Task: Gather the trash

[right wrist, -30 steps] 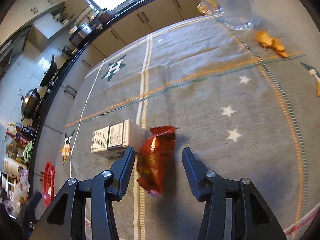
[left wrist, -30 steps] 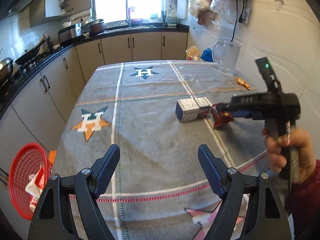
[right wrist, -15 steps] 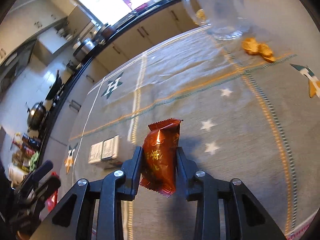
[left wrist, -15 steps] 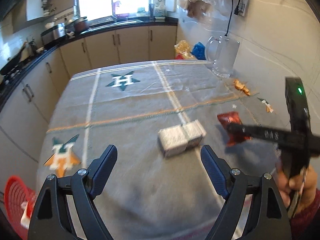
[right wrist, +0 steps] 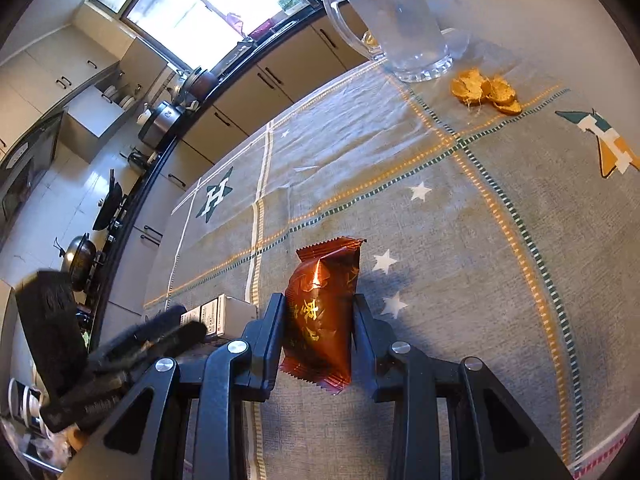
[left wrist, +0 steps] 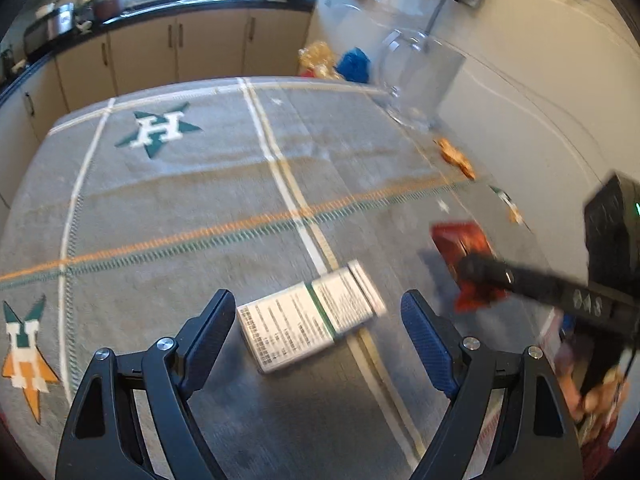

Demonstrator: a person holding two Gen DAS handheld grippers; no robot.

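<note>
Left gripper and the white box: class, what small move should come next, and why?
Probably ease the left gripper down over the white box and close. It is open with the box lying between its fingers, while the right gripper already clamps the red wrapper.

Motion blur smearing the left wrist view

Small box [left wrist: 310,316] print blurring unreadable — right gripper [left wrist: 478,268] covering part of the red wrapper [left wrist: 460,240].

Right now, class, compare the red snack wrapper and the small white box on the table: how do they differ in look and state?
The red snack wrapper is glossy crinkled foil with gold characters; the small white box is stiff card with black print and a green stripe. The wrapper is pinched in the right gripper; the box lies flat on the tablecloth, between the open fingers of the left gripper, untouched. Both are rubbish to collect.
</note>
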